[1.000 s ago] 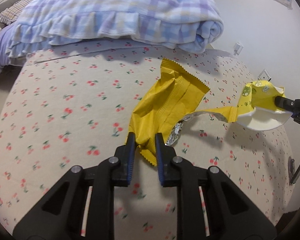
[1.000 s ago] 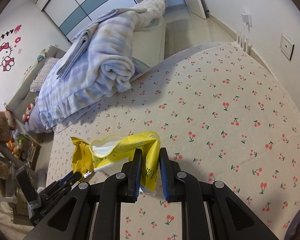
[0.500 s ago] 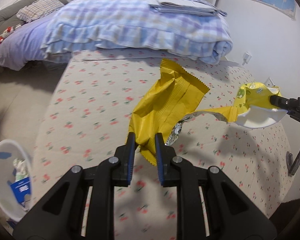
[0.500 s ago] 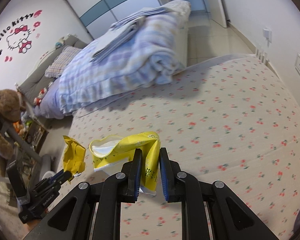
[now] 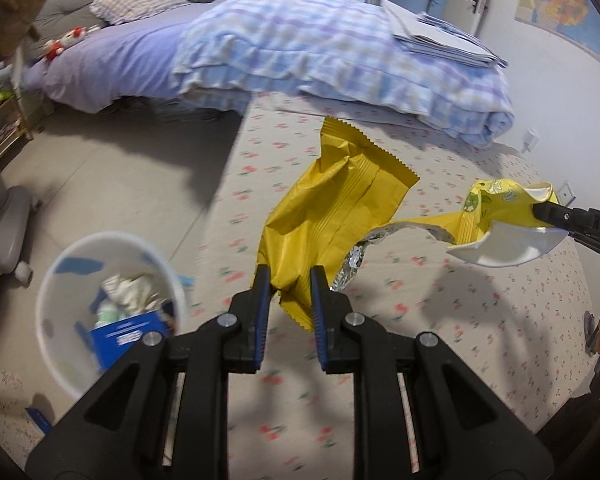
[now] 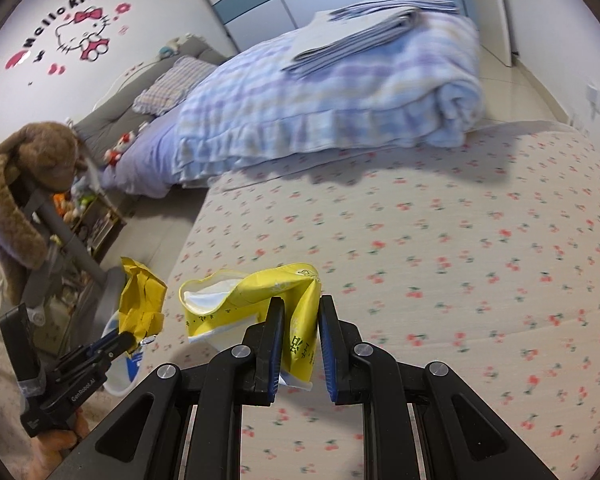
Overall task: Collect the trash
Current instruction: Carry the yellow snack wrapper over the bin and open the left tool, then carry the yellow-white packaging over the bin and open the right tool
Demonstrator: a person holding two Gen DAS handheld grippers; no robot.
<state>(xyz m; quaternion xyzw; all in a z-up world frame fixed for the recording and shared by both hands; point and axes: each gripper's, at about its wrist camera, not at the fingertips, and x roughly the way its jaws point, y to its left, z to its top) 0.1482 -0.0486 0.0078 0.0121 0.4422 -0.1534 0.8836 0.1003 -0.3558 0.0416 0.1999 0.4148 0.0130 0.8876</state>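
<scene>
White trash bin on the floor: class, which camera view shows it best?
The left wrist view: the white trash bin shows its open mouth and contents. The right wrist view shows only a sliver of it behind the left gripper.

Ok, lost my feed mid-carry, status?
Left gripper shut on yellow wrapper. Right gripper shut on yellow packet. White bin lower left, nothing blocking.

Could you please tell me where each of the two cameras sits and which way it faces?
Left wrist: on the left gripper, looking down past its yellow wrapper at the white bin; fingers at right edge.
Right wrist: on the right gripper, over the cherry sheet, holding the yellow pouch.
Shared: both wrappers, folded quilt.
</scene>
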